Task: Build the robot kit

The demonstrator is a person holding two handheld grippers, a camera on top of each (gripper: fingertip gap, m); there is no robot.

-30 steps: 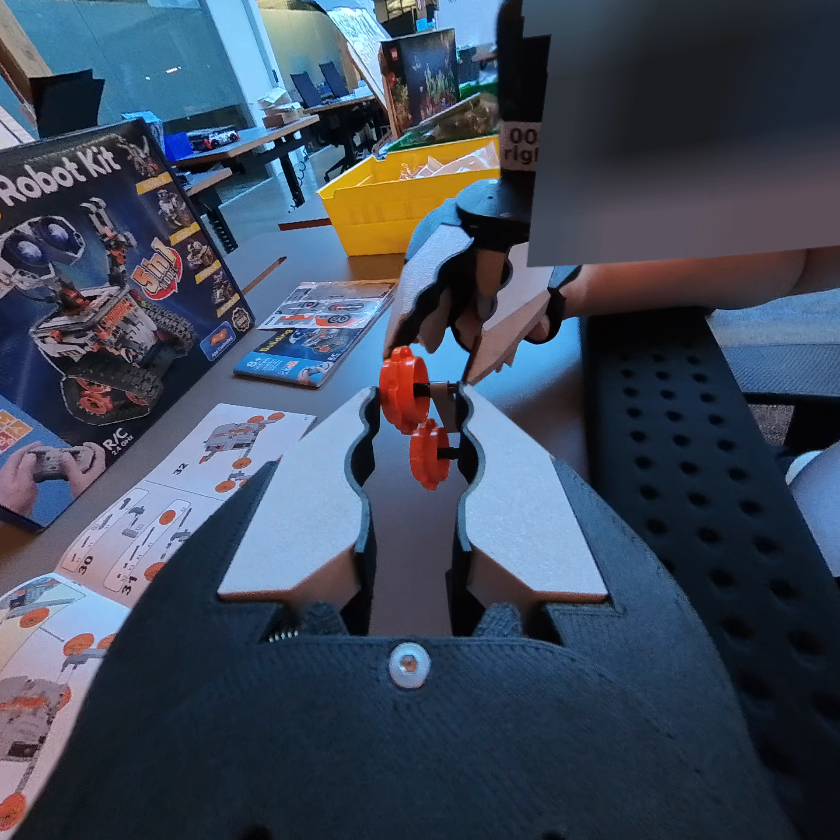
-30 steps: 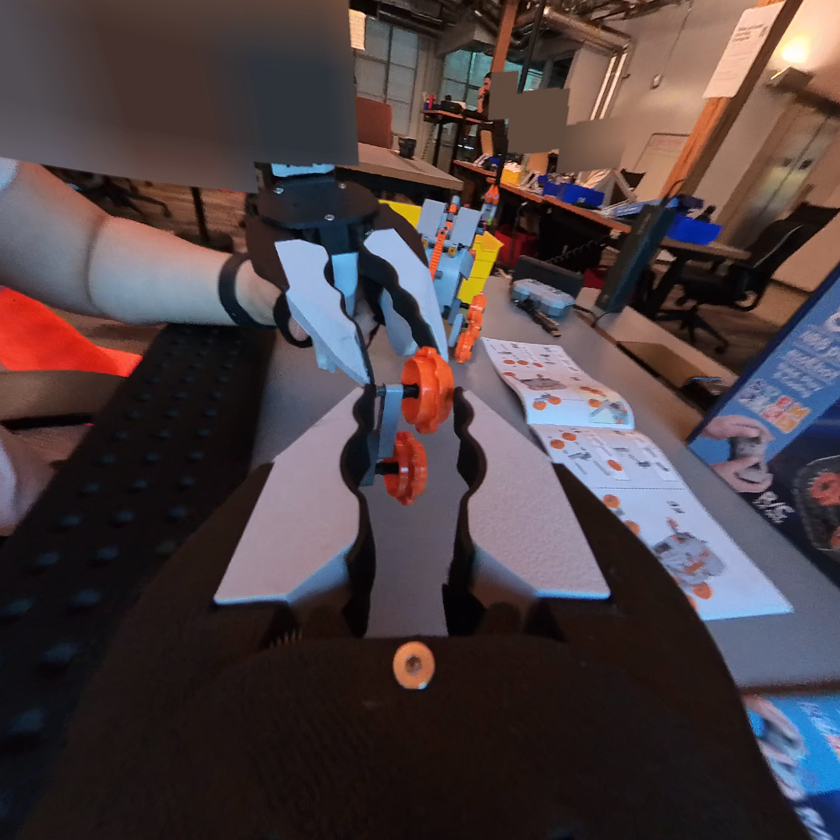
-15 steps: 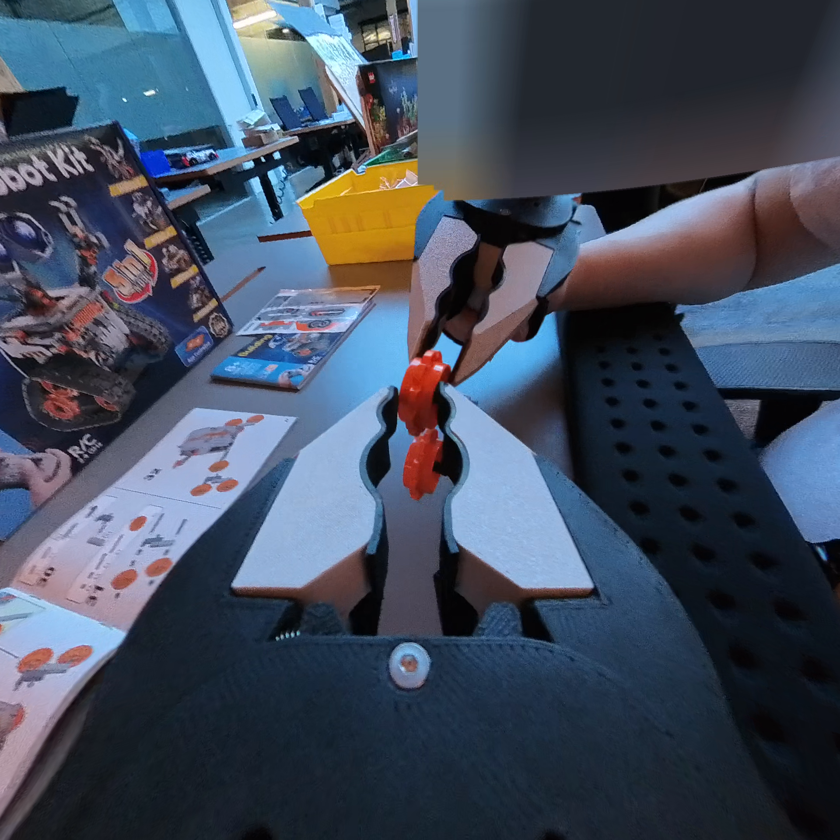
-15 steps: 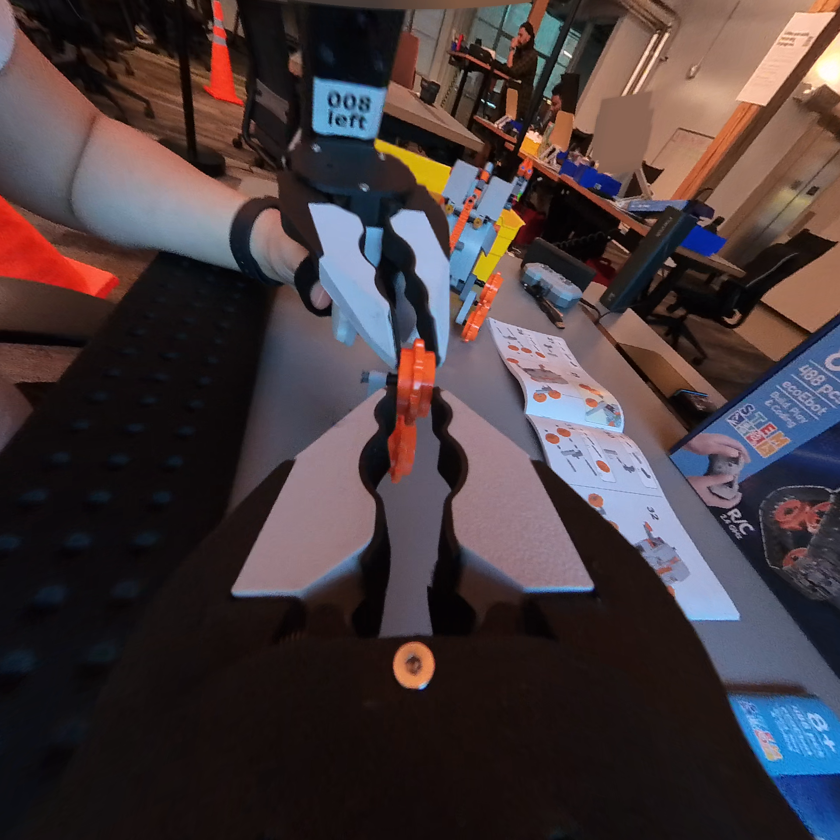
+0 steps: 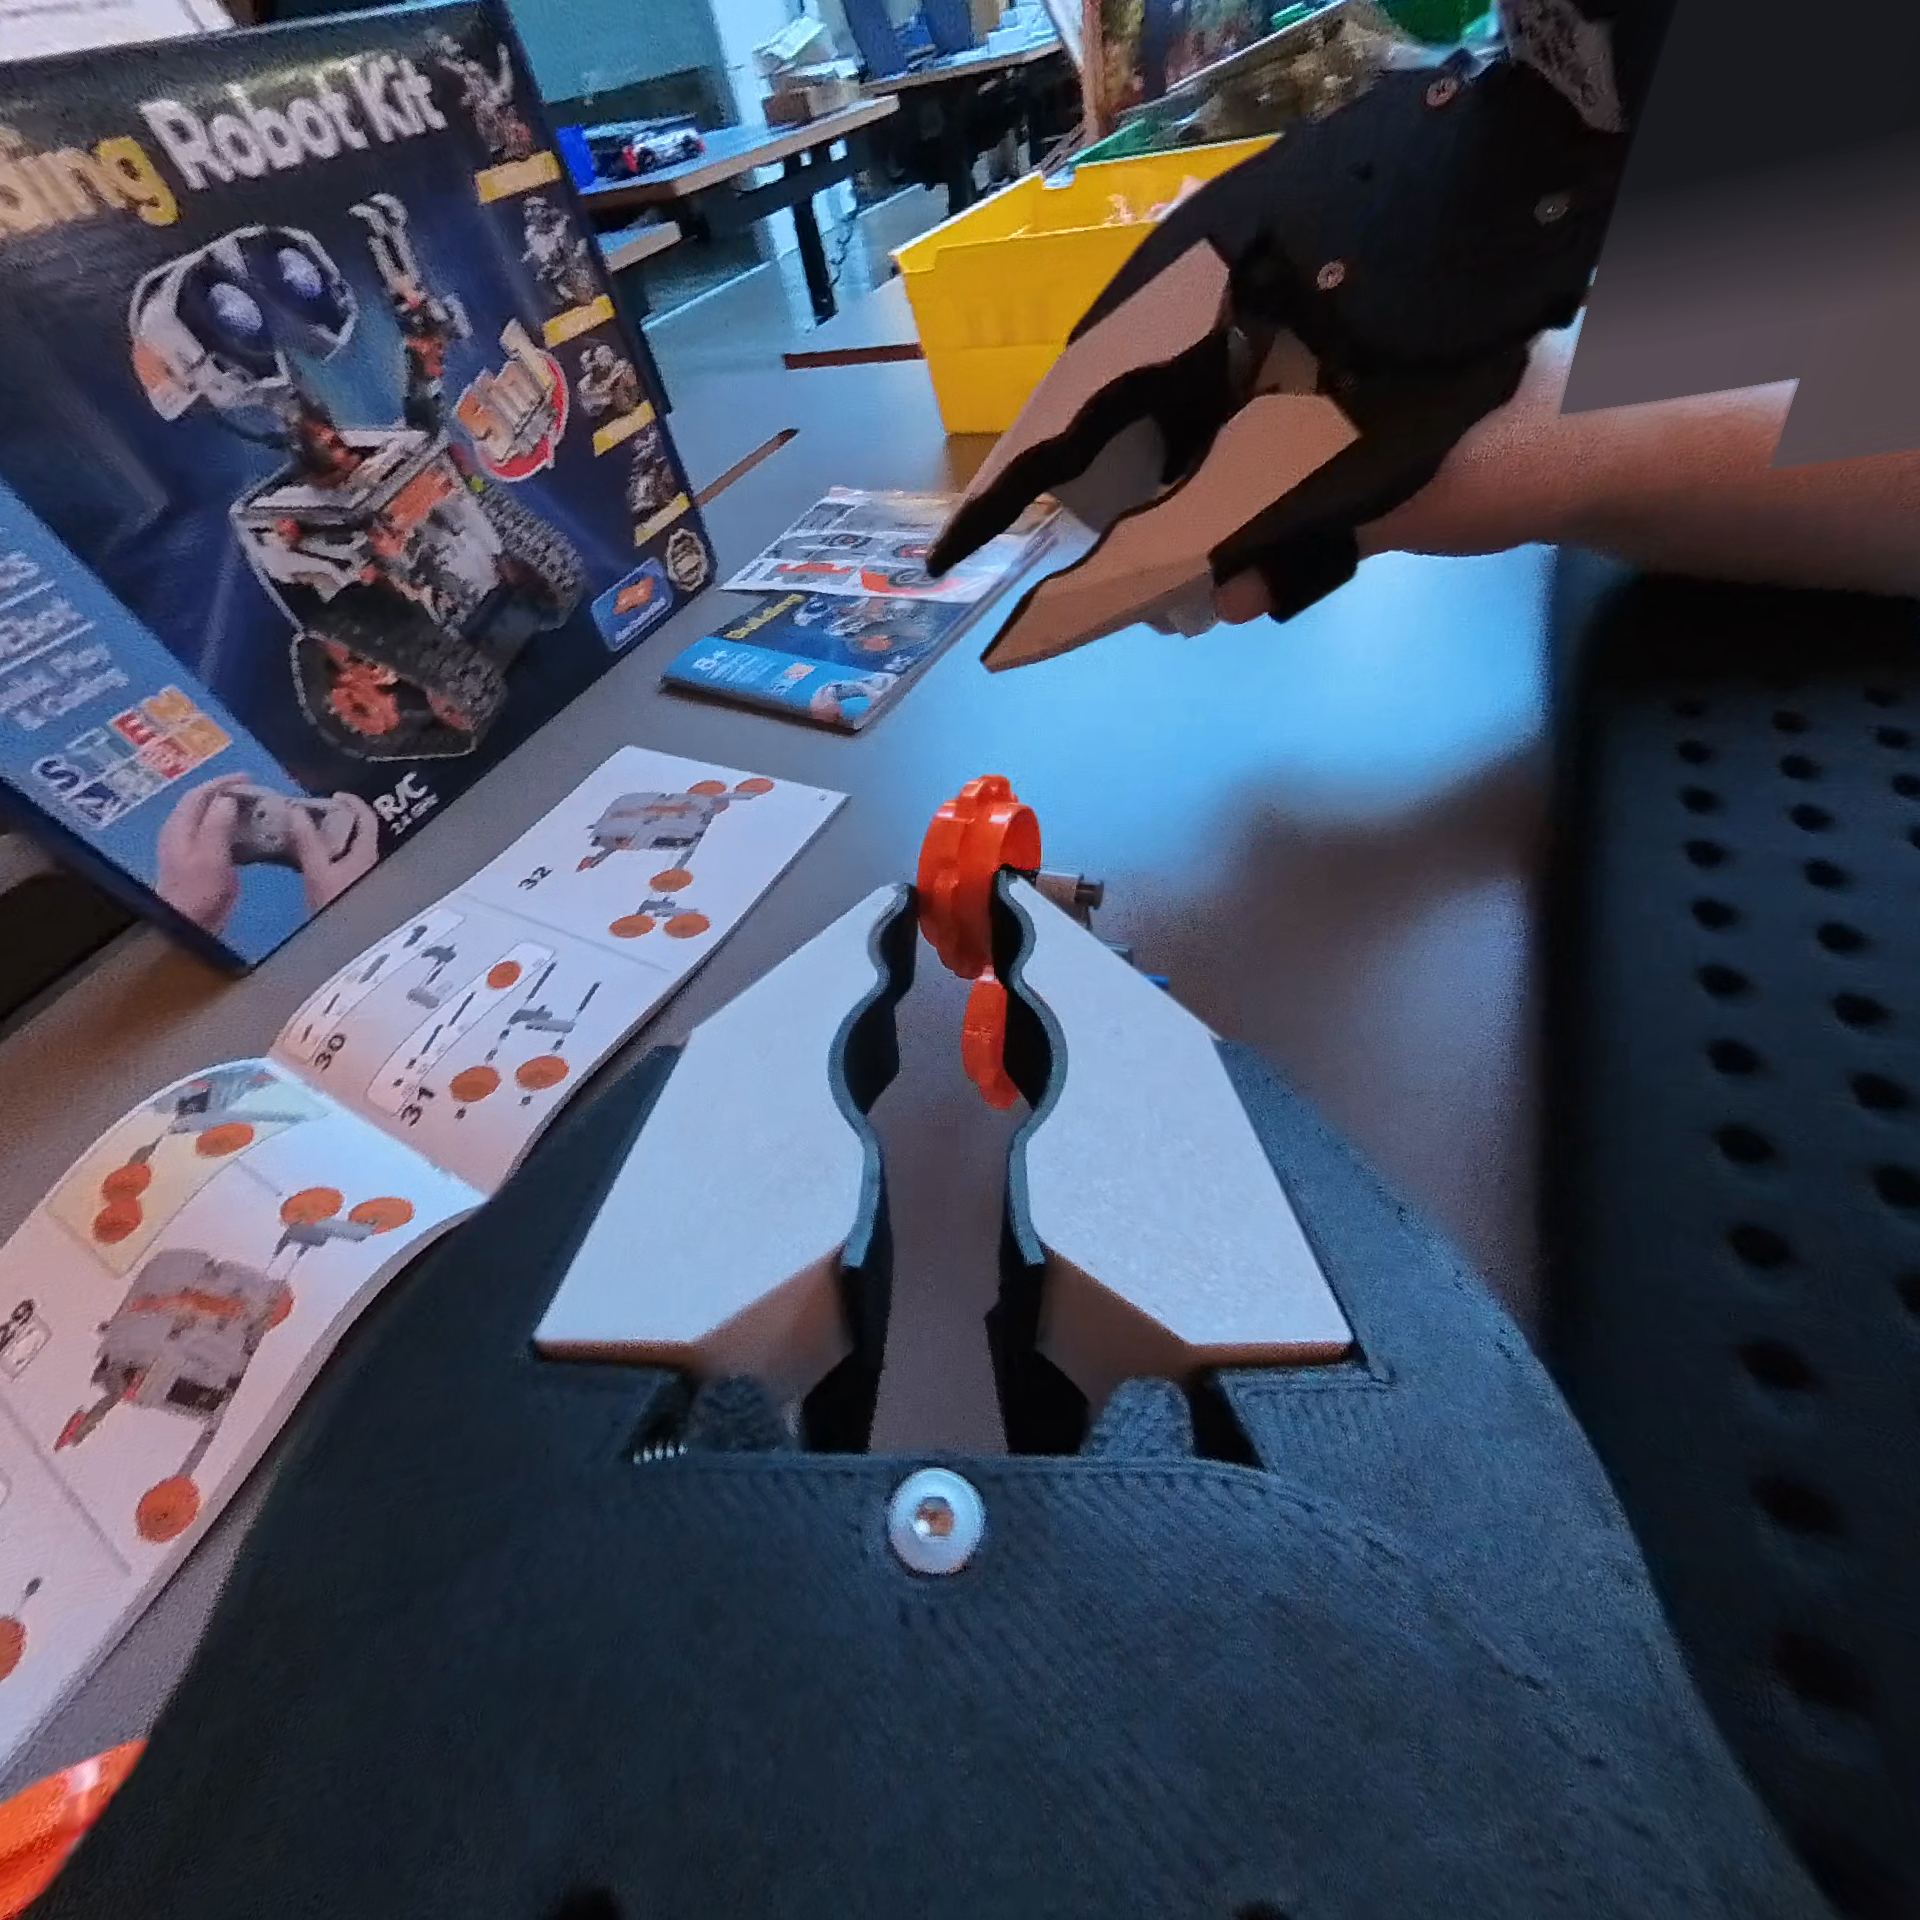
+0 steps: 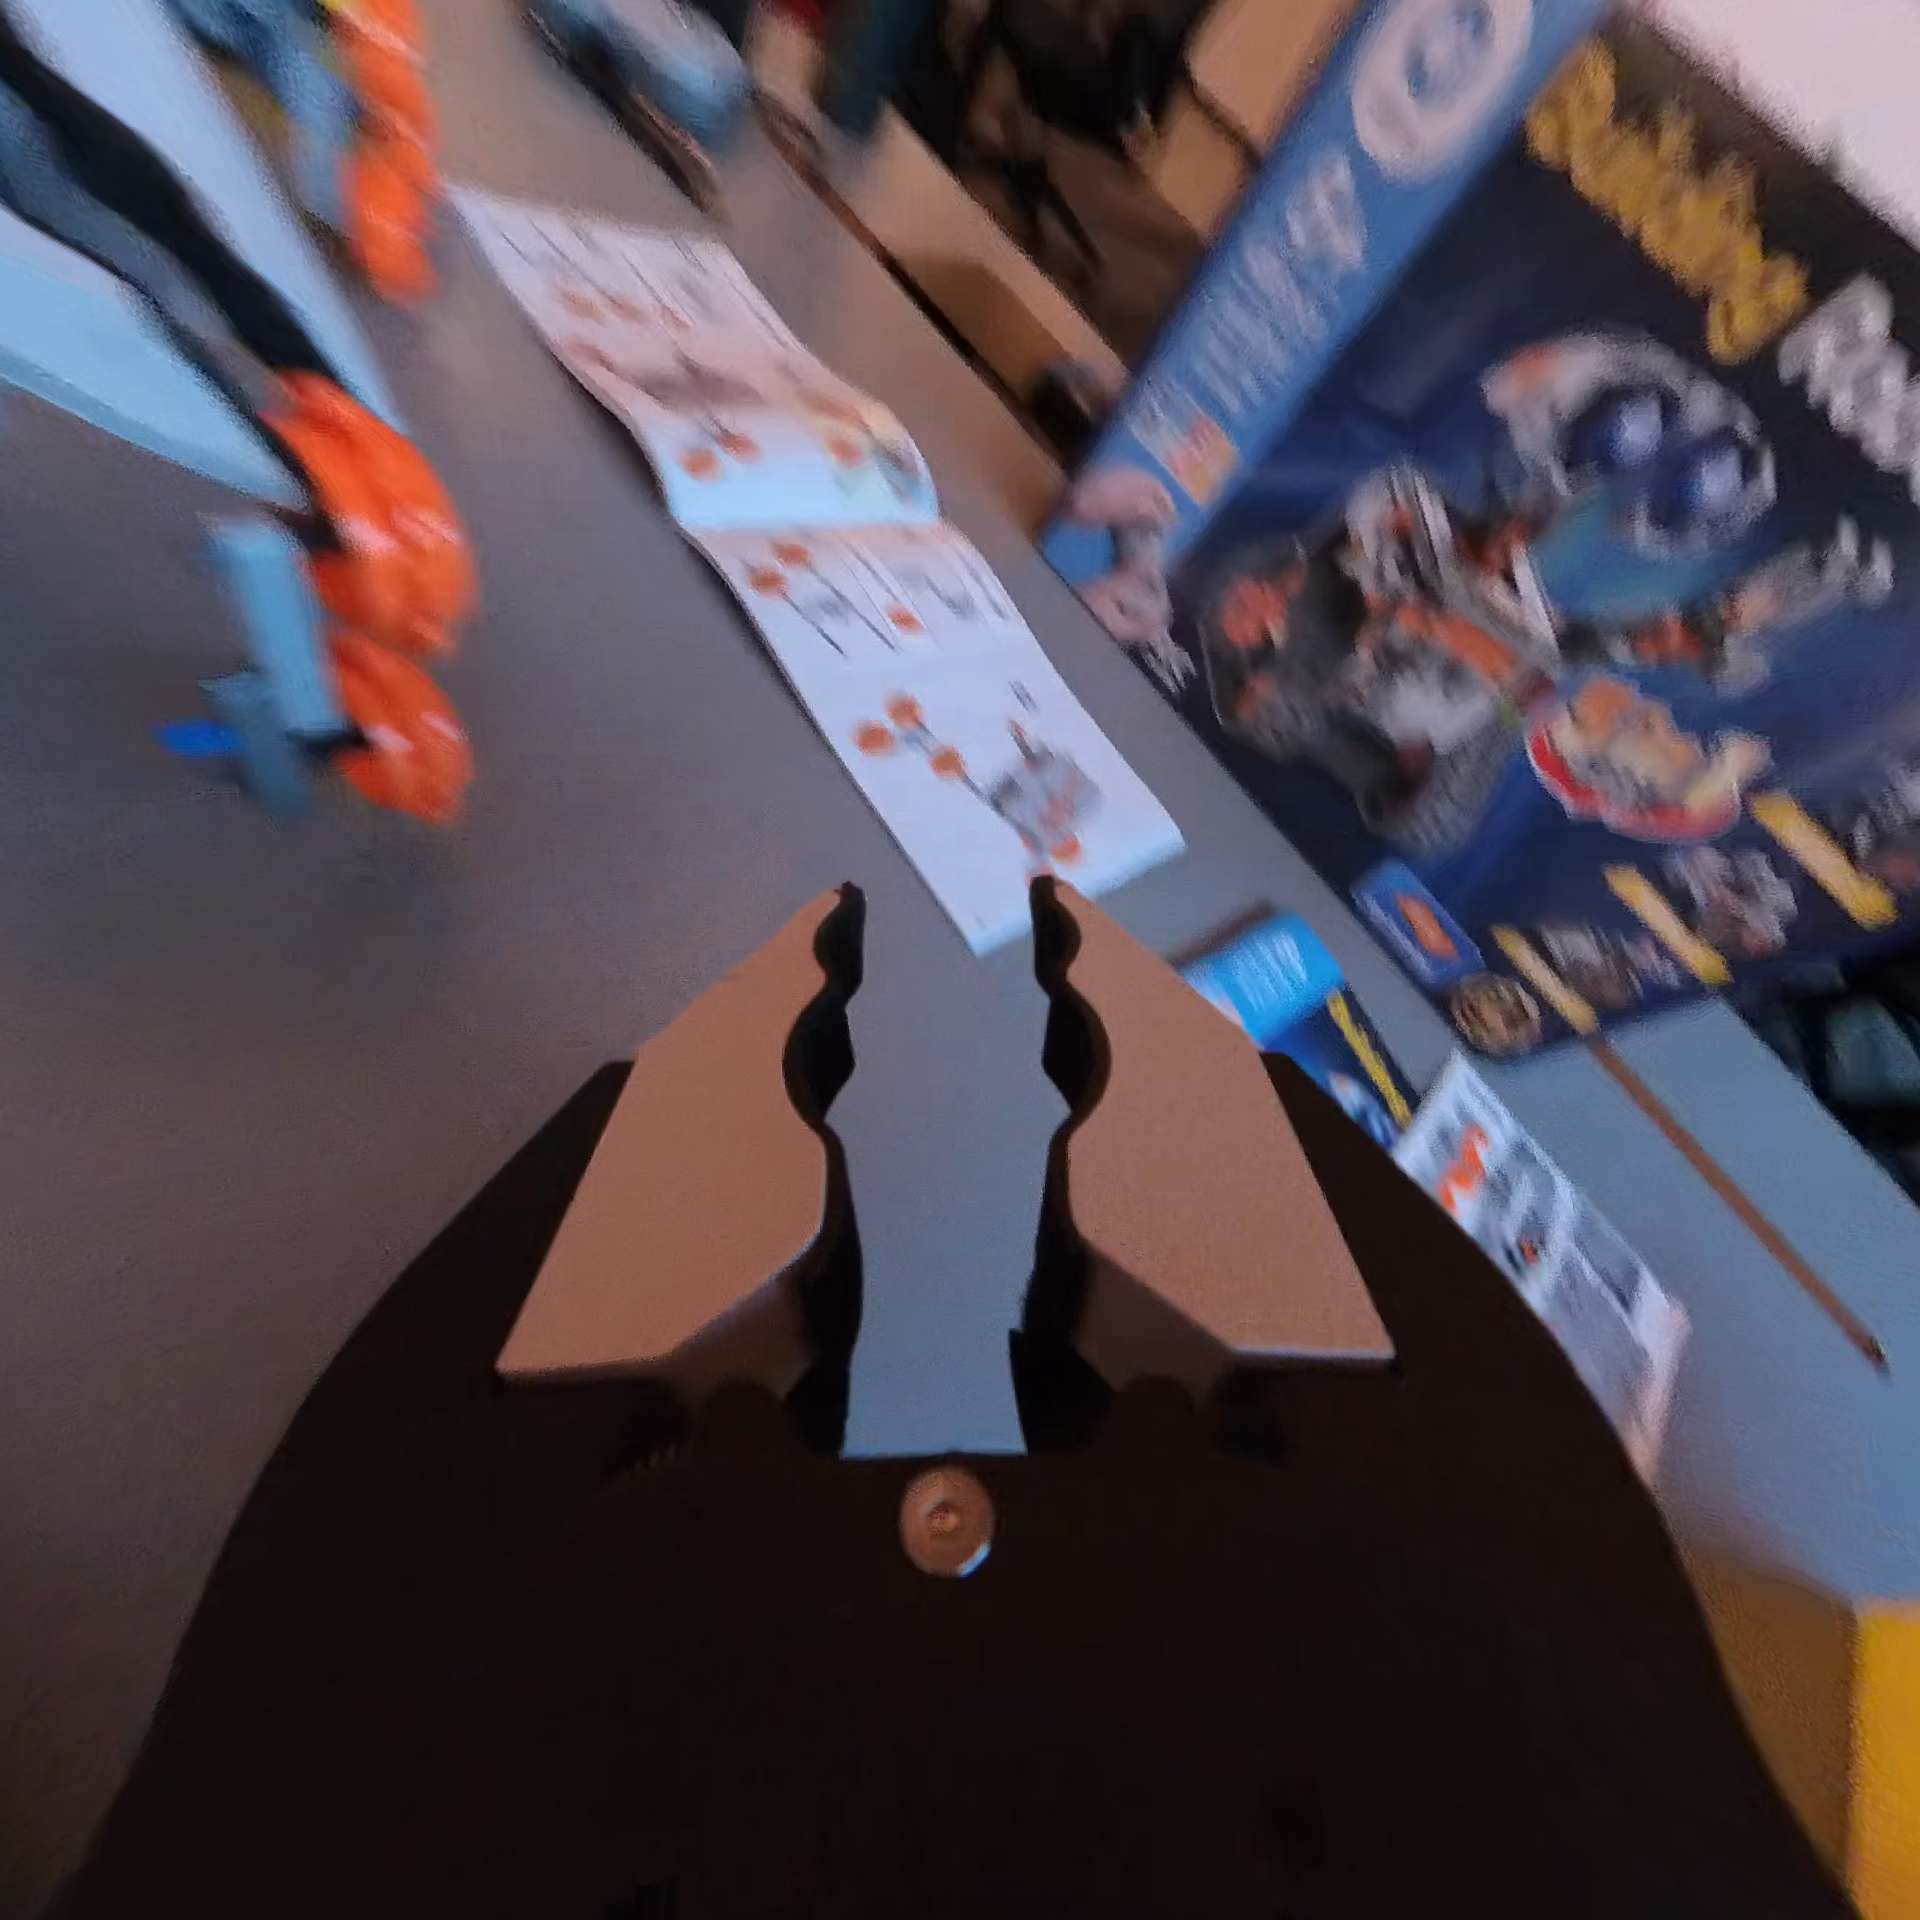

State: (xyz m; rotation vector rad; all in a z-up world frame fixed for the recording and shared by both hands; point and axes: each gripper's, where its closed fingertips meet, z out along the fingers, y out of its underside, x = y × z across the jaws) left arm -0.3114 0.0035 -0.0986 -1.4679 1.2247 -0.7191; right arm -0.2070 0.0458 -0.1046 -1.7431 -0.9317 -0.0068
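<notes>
My left gripper (image 5: 958, 891) is shut on a small wheel assembly (image 5: 977, 873): two orange wheels on short axles joined to a grey beam. It holds the assembly just above the grey table (image 5: 1247, 748). My right gripper (image 6: 945, 894) is open and empty, its view blurred by motion. It also shows in the left wrist view (image 5: 966, 613), raised at the upper right, apart from the assembly. In the right wrist view the wheel assembly (image 6: 384, 582) hangs at the left in the left gripper (image 6: 296, 488).
A large robot-kit box (image 5: 312, 416) stands on the left. An open instruction booklet (image 5: 468, 1039) and leaflets (image 5: 862, 613) lie on the table. A yellow bin (image 5: 1039, 291) stands at the back. A black perforated surface (image 5: 1766, 1039) lies along the right. My right fingertips sit around 12 cm from my left ones.
My left gripper closed on the orange wheels. My right gripper, which met the assembly tip to tip, has come off it, opened and swung up and away.
</notes>
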